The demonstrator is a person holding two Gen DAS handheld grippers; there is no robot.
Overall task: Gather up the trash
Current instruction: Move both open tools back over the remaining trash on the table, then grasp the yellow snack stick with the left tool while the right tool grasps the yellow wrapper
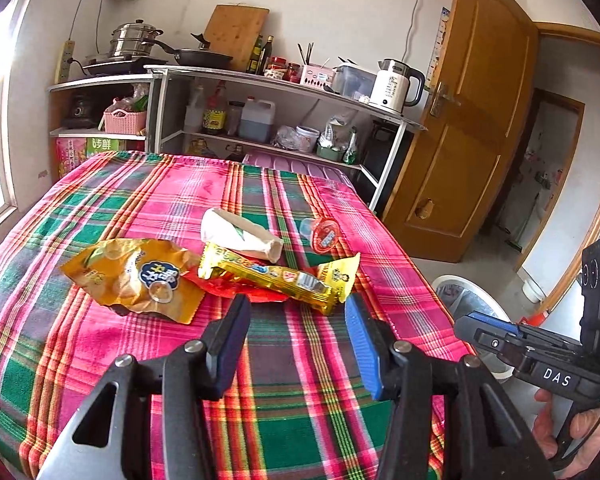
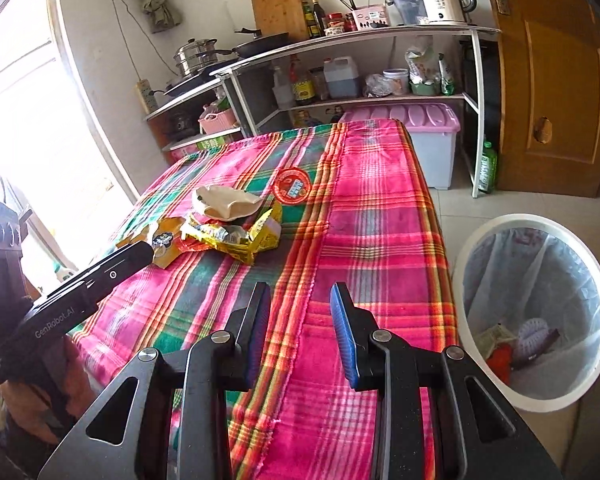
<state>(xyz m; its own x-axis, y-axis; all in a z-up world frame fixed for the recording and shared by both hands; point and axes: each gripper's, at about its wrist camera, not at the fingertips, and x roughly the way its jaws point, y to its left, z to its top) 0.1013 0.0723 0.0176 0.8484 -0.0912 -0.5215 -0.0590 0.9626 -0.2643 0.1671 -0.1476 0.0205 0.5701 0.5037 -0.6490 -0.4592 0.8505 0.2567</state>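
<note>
On the plaid-covered table (image 1: pixel 100 208), trash heaped mid-cloth; beside its right edge, on the floor, a lined bin (image 2: pixel 480 240) with scraps already inside. Pile: orange chip bag (image 1: pixel 134 280), white wrapper (image 1: pixel 236 234), yellow bar wrapper (image 1: pixel 268 278), red-lidded cup (image 1: pixel 325 233). Left gripper (image 1: pixel 298 322) spread, empty, just short of the bar wrapper; right gripper (image 2: pixel 300 308) likewise released, near the bin. Approach step, seemingly; next, advance and pinch.

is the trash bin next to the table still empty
No, the white bin with its clear liner already holds a few bits of trash at the bottom, including something red and a crumpled pale wrapper.
</note>
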